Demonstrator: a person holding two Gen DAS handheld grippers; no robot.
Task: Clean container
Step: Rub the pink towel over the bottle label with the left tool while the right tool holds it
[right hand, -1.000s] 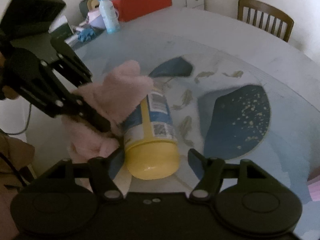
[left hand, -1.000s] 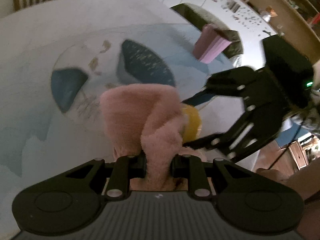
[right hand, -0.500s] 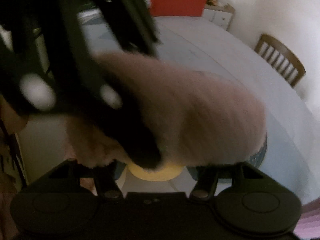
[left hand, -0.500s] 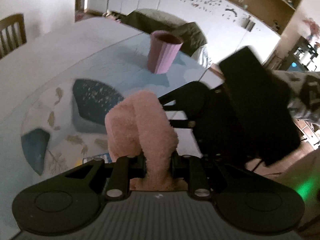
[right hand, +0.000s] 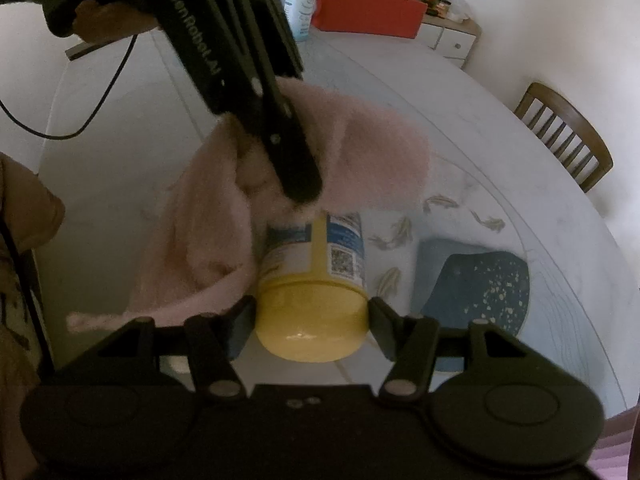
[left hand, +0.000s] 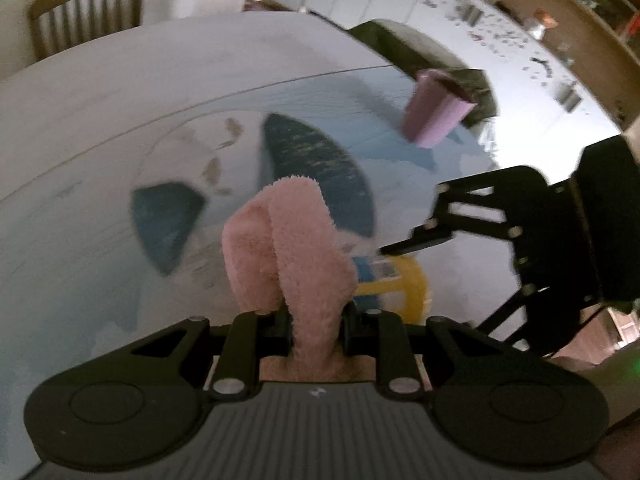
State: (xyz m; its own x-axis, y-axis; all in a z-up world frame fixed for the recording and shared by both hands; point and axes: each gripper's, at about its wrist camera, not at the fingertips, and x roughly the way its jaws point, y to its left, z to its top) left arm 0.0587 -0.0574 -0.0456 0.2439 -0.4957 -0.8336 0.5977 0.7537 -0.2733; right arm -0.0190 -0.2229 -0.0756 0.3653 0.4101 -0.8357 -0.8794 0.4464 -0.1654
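Wiping the bottle (right hand: 316, 264), gripped at its yellow cap by my right tongs (right hand: 312, 314); left tongs (left hand: 316, 320) clench the pink cloth (left hand: 288, 248), which next needs rubbing along the label.

Fluffy pink cloth (right hand: 372, 148), glossy yellow plastic container (right hand: 312, 320) with paper label, matt black gripper (right hand: 312, 316)

Both grippers were matte black plastic. The left gripper (left hand: 316, 322) showed a ribbed grey deck at frame bottom, round discs on either flank, and silver rivets on its finger links. In the right wrist view, upper left, its arm (right hand: 224, 40) carried pale "GenRobot.AI" lettering and a thin black cable (right hand: 72, 120). The right gripper (right hand: 312, 316) had matching discs, rivets and angular black fingers (right hand: 382, 326).
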